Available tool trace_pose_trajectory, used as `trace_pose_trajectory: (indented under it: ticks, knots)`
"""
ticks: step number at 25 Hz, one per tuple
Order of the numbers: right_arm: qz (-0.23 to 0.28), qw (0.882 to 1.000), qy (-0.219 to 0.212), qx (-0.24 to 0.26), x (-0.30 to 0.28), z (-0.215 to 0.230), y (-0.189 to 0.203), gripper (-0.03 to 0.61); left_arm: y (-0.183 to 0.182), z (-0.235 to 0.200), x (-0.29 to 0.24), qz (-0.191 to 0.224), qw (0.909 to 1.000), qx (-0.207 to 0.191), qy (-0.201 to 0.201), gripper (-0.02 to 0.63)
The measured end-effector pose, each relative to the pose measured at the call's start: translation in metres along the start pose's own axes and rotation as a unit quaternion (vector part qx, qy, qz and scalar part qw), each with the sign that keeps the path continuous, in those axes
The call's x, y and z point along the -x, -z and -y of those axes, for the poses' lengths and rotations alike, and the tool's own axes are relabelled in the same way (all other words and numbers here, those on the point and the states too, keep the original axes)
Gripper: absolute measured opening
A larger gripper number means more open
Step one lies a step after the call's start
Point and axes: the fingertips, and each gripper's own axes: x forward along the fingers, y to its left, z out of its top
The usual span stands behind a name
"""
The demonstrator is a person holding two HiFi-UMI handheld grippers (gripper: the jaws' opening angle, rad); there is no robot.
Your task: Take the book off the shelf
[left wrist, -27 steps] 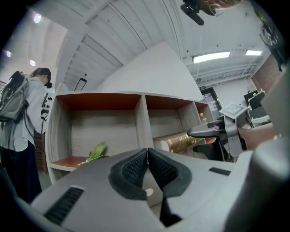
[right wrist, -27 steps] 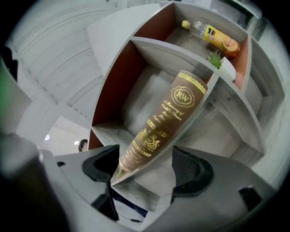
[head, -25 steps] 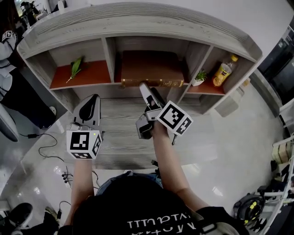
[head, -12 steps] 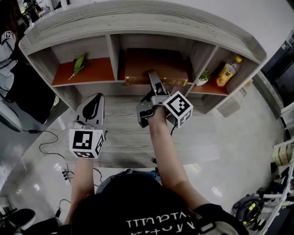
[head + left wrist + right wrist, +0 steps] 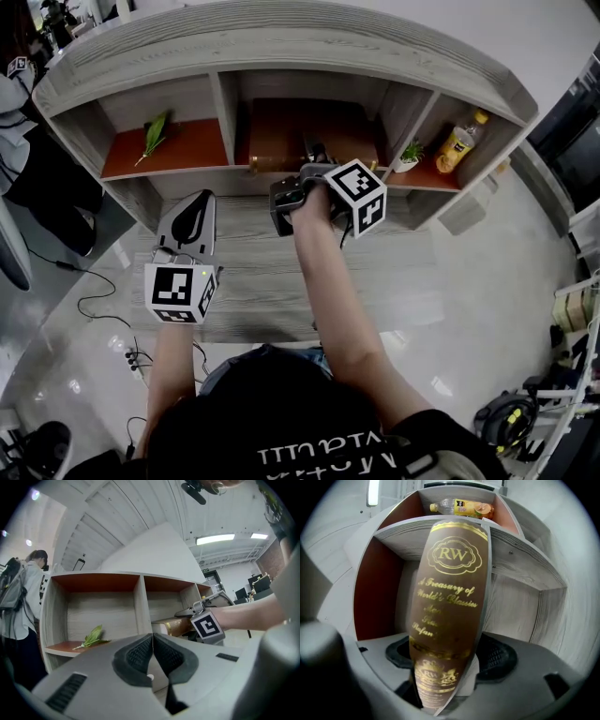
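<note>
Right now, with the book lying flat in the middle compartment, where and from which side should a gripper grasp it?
Grip the book at its gold-lettered front edge, coming straight in from the open front of the shelf. It lies flat with walls beside it, so one jaw goes above and one below, as the right gripper does.

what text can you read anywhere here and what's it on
"RW": gold crest at the top of the book spine, and again in a lower crest.
"A Treasury of World's Classics": same spine, under the top crest.
Lines below that title: too blurred to read.
Label on the bottle: too small to read.
Print on the shirt: upside down, not legible.
</note>
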Motion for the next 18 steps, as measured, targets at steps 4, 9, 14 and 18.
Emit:
trace_pose_trajectory:
  ticks: [4,9,14,18]
  knots:
    - [0.005,1.0,0.011,-0.017,-0.004,0.001,-0.002,0.356,0.0,0.002,0.0,0.002,1.0,0.004,0.002,0.011]
    - [0.005,1.0,0.005,-0.019,0.003,0.001,-0.002,0.348,-0.001,0.004,0.002,0.006,1.0,0.003,0.0,0.011]
    - [0.004,1.0,-0.003,-0.019,0.017,-0.001,0.001,0.333,0.0,0.006,0.005,0.006,0.9999,0.007,0.004,0.011]
    - [0.006,1.0,-0.015,-0.015,0.027,-0.003,0.003,0.326,0.004,0.008,0.008,0.003,0.9999,0.008,0.011,0.011]
